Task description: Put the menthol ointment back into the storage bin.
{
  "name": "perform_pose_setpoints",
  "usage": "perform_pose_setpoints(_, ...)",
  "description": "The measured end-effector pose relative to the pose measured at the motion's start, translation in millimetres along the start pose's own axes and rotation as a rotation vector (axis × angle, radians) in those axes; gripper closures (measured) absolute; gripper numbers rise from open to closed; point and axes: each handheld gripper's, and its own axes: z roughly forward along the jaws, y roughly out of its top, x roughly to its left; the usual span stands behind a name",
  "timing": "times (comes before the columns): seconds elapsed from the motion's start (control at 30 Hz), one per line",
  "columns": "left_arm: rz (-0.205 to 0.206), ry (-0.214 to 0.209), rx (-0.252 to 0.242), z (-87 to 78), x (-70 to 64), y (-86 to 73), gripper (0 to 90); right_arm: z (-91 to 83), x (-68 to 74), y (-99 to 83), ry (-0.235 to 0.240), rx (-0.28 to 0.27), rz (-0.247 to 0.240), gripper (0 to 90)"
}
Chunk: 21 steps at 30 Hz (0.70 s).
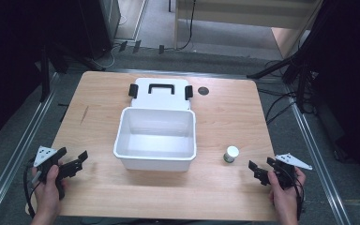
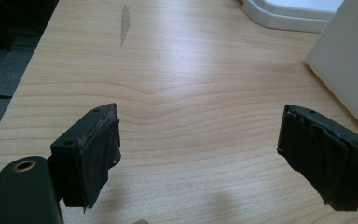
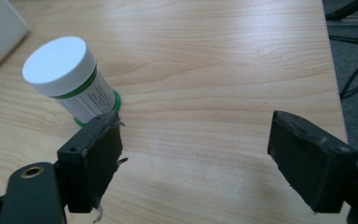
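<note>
A white open box (image 1: 155,138) stands in the middle of the wooden table, its lid (image 1: 160,93) with a black handle lying flat behind it. A small white-capped bottle (image 1: 231,153) with green bands stands upright to the right of the box; in the right gripper view the bottle (image 3: 70,79) is just beyond the left jaw. My left gripper (image 1: 75,162) rests at the table's front left, open and empty (image 2: 198,149). My right gripper (image 1: 261,169) is at the front right, open and empty (image 3: 196,163), a short way right of the bottle.
A dark round hole (image 1: 203,90) sits in the table (image 1: 225,112) near the far edge. The box wall (image 2: 349,70) shows at the right of the left gripper view. Metal rails, cables and stands surround the table on the floor.
</note>
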Motion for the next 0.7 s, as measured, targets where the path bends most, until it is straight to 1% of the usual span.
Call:
perform_pose_setpoints(0.1, -0.003, -0.005, 0.002, 0.2, 0.5, 0.1, 12.6, -1.8, 5.1, 5.0, -0.033, 0.054, -0.060, 18.7)
perform_pose_setpoints(0.13, -0.003, -0.005, 0.002, 0.2, 0.5, 0.1, 12.6, -1.8, 5.1, 5.0, -0.033, 0.054, -0.060, 18.7)
perform_pose_setpoints(0.17, -0.003, -0.005, 0.005, 0.5, 0.4, 0.2, 12.5, -2.4, 9.0, 9.9, -0.041, 0.088, -0.096, 18.6)
perform_pose_setpoints(0.2, -0.003, -0.005, 0.005, 0.5, 0.4, 0.2, 12.5, -2.4, 9.0, 9.9, -0.041, 0.088, -0.096, 18.6)
perform_pose_setpoints(0.23, 0.000, -0.003, 0.004, 0.6, 0.0, 0.2, 12.5, -2.8, 12.2, 14.6, -0.037, 0.117, -0.119, 18.6)
perform_pose_setpoints(0.27, 0.000, -0.003, 0.004, 0.6, 0.0, 0.2, 12.5, -2.8, 12.2, 14.6, -0.037, 0.117, -0.119, 18.6)
perform_pose_setpoints(0.3, 0.002, -0.002, 0.002, 0.3, -0.2, 0.0, 12.4, -1.2, 15.7, 19.7, -0.040, 0.168, -0.156, 18.6)
perform_pose_setpoints(0.33, 0.002, -0.002, -0.002, 0.1, -0.3, -0.1, 12.4, -0.2, 17.1, 21.7, -0.042, 0.193, -0.180, 18.2)
perform_pose_setpoints(0.37, 0.005, 0.001, -0.004, -0.5, -0.4, -0.2, 12.4, 1.1, 19.5, 24.4, -0.044, 0.234, -0.207, 17.7)
perform_pose_setpoints(0.43, 0.004, 0.004, -0.010, -1.5, -0.6, -0.6, 12.4, 3.6, 24.1, 30.1, -0.064, 0.316, -0.259, 17.4)
perform_pose_setpoints(0.47, 0.004, 0.004, -0.010, -1.5, -0.6, -0.6, 12.4, 3.6, 24.1, 30.1, -0.064, 0.316, -0.259, 17.4)
perform_pose_setpoints(0.5, 0.002, 0.002, -0.017, -1.6, -0.4, -0.8, 12.3, 4.8, 28.0, 37.1, -0.078, 0.372, -0.318, 17.2)
perform_pose_setpoints(0.53, 0.002, 0.002, -0.017, -1.6, -0.4, -0.8, 12.2, 4.8, 28.0, 37.1, -0.078, 0.372, -0.318, 17.2)
perform_pose_setpoints(0.57, 0.002, 0.002, -0.019, -1.7, -0.4, -0.9, 12.2, 4.8, 30.2, 41.2, -0.087, 0.392, -0.330, 17.2)
perform_pose_setpoints(0.6, 0.001, 0.002, -0.019, -1.7, -0.3, -0.9, 12.0, 4.5, 32.9, 47.1, -0.086, 0.417, -0.334, 17.4)
perform_pose_setpoints(0.63, 0.000, 0.001, -0.017, -1.6, -0.1, -0.8, 11.9, 4.2, 36.2, 55.0, -0.068, 0.443, -0.333, 17.7)
perform_pose_setpoints(0.67, 0.000, 0.001, -0.017, -1.6, -0.1, -0.8, 11.9, 4.2, 36.2, 55.0, -0.068, 0.443, -0.333, 17.7)
perform_pose_setpoints(0.7, -0.003, -0.001, -0.015, -1.5, 0.2, -0.7, 11.9, 5.9, 41.4, 63.8, -0.048, 0.493, -0.362, 17.7)
